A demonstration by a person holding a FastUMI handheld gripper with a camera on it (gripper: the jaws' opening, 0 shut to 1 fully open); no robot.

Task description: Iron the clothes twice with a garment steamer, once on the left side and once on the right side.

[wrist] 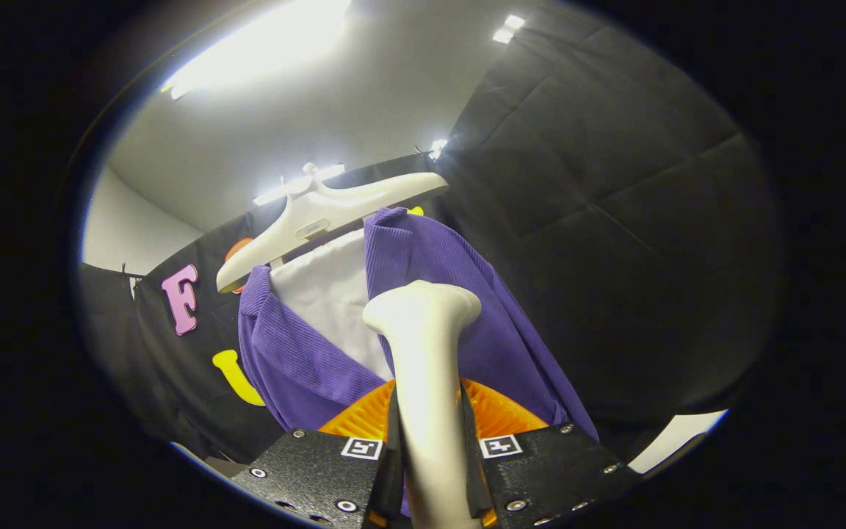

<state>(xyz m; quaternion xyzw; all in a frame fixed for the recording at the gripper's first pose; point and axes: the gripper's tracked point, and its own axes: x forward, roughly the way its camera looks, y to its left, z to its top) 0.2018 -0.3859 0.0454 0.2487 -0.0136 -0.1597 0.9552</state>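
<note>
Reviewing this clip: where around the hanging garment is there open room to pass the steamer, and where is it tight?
Open room lies beside the purple shirt on its side toward the plain black booth wall, and above the white hanger. It is crowded ahead of the gripper: its fingers are shut on the steamer, whose head sits right against the shirt front and its white lining.

The gripper (pixel 429 470) is tilted upward and its two fingers (pixel 391 470) are closed on the handle of the garment steamer (pixel 423 353), one finger pressed against each side. The handle is held upright between them, with its head raised beyond the fingertips.
</note>
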